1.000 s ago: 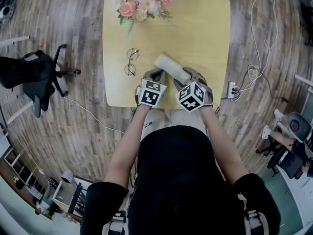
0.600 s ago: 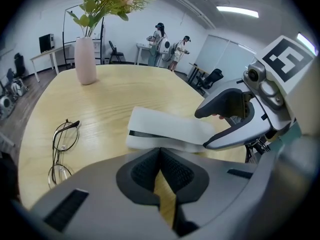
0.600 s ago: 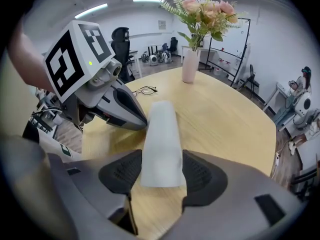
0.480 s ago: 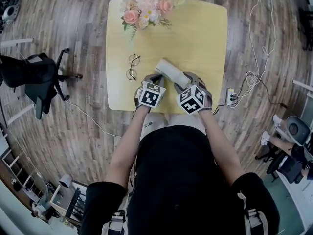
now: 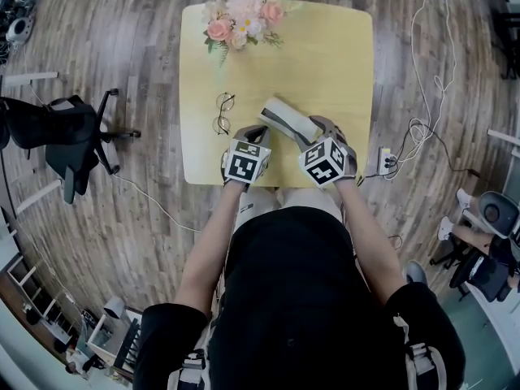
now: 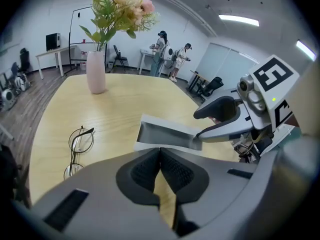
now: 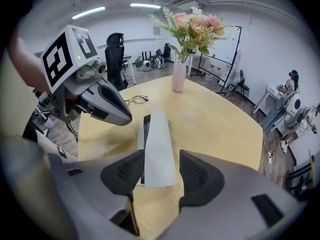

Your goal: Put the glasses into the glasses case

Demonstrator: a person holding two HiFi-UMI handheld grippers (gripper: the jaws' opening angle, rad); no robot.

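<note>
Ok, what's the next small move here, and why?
Probably finish closing the right gripper on the glasses case: its jaws are closing with the case between them, and a gap shows at one pad. The glasses lie loose on the table, so the case needs steadying first.

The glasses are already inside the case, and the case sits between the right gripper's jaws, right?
No: the glasses lie on the table left of the case, as the head view shows. The case is between the right gripper's closing jaws.
</note>
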